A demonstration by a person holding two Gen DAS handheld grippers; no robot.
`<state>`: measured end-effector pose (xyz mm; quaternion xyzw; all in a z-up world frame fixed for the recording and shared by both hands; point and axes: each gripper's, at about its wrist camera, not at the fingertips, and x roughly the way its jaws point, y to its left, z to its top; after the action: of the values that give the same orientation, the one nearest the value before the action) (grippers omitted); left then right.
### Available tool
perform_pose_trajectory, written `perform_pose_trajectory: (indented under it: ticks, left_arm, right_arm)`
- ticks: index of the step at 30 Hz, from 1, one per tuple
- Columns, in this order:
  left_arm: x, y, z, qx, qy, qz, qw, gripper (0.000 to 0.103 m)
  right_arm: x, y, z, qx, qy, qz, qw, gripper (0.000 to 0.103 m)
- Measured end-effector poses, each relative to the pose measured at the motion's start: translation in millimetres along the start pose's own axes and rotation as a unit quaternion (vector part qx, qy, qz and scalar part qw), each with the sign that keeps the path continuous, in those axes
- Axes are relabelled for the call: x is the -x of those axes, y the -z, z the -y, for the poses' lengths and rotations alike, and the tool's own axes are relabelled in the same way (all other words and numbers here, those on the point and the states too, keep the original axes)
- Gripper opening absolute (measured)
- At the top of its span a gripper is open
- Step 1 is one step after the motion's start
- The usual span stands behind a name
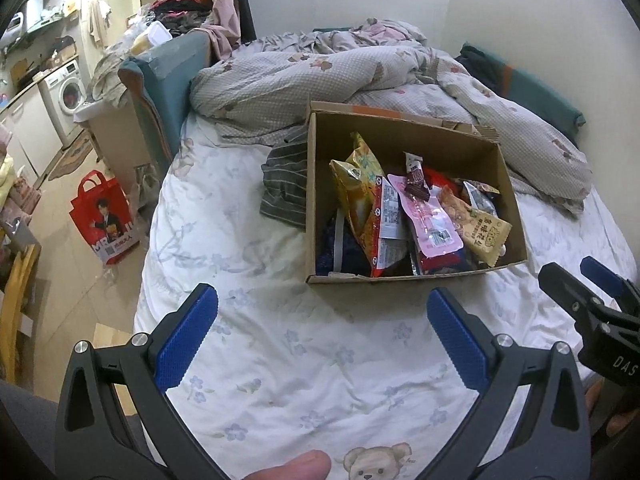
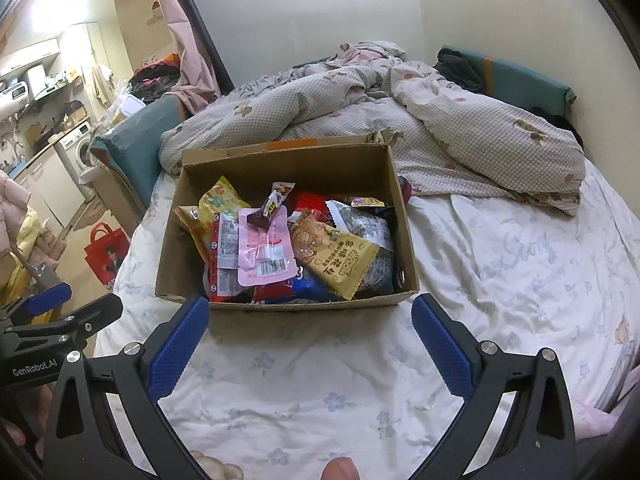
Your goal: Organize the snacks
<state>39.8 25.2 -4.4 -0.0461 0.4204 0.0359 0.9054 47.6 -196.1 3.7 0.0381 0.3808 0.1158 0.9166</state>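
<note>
A brown cardboard box (image 1: 516, 216) (image 2: 172, 256) sits open on the bed and holds several snack packets, among them a pink packet (image 1: 430, 220) (image 2: 266, 248), a tan packet (image 1: 480, 226) (image 2: 336, 256) and a yellow packet (image 1: 358, 176) (image 2: 220, 200). My left gripper (image 1: 322, 320) is open and empty, above the sheet just in front of the box. My right gripper (image 2: 310, 322) is open and empty, just short of the box's near wall. Each gripper also shows at the edge of the other's view, the right one (image 1: 580, 276) and the left one (image 2: 76, 300).
A crumpled checked duvet (image 1: 304, 76) (image 2: 460, 136) lies behind the box. A striped grey cloth (image 1: 286, 184) lies left of the box. The bed's left edge drops to the floor, where a red bag (image 1: 104, 216) (image 2: 106, 256) stands. Teal cushions (image 1: 158, 76) (image 2: 520, 80) line the bed.
</note>
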Motion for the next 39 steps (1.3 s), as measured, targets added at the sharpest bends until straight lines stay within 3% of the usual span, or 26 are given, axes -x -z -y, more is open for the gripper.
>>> perform_pose_trajectory:
  ticks: [39]
  left_arm:
    - [1.4,-4.6,-4.7,0.008,-0.001,-0.002,1.0000,0.103]
  right_arm:
    - [2.4,-0.4,-1.1,-0.005,-0.001,0.005,1.000,0.103]
